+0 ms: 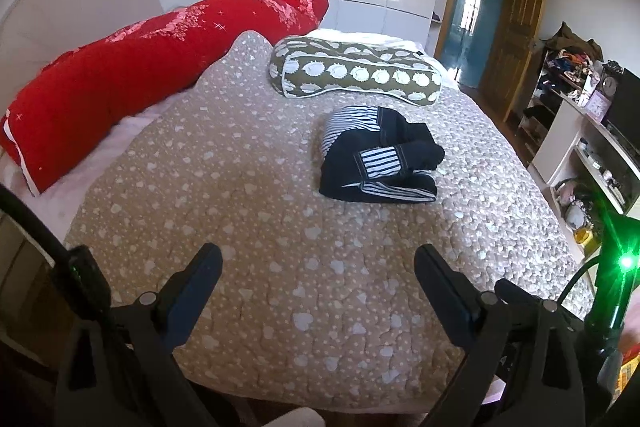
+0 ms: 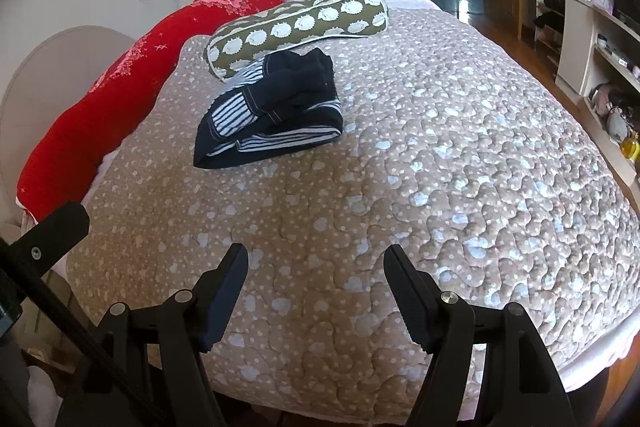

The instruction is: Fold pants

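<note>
Dark navy pants [image 1: 380, 157] with black-and-white striped lining lie folded into a compact bundle on the beige quilted bed cover [image 1: 240, 207]. The same pants [image 2: 272, 111] sit mid-bed in the right wrist view, just in front of an olive pillow. My left gripper [image 1: 318, 257] hangs open over the near part of the bed, well short of the pants, with nothing between its fingers. My right gripper [image 2: 316, 259] is also open and empty, over the bed cover [image 2: 440, 167] near its front edge.
An olive pillow [image 1: 352, 71] with white prints lies behind the pants. A long red bolster [image 1: 140, 75] runs along the left by the rounded headboard. Shelves [image 1: 592, 131] crowded with items stand on the right. White wardrobes and a wooden door lie beyond.
</note>
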Demonstrator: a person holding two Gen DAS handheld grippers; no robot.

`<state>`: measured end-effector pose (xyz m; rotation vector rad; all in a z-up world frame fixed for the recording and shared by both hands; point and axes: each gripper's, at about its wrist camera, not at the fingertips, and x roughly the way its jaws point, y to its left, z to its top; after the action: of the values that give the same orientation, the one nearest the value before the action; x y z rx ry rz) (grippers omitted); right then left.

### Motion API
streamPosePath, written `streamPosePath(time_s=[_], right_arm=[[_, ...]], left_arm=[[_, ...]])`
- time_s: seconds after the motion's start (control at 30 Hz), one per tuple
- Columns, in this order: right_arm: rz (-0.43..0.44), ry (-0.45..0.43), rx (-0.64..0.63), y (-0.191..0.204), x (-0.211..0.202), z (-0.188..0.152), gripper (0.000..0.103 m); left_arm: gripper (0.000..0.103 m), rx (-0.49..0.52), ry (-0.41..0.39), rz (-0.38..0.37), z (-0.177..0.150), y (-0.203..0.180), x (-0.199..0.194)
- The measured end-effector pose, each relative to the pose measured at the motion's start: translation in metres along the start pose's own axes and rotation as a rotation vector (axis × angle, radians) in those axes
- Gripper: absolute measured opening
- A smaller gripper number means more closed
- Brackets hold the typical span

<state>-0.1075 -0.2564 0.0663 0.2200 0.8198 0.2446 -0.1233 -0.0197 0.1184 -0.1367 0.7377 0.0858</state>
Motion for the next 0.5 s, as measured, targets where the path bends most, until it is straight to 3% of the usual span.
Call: streamPosePath(time_s=[0.5], right_arm=[[-0.027, 0.020, -0.006, -0.001, 0.007, -0.004, 0.075]], left_arm=[[0.096, 0.016, 0.078, -0.034, -0.010, -0.002, 0.019]])
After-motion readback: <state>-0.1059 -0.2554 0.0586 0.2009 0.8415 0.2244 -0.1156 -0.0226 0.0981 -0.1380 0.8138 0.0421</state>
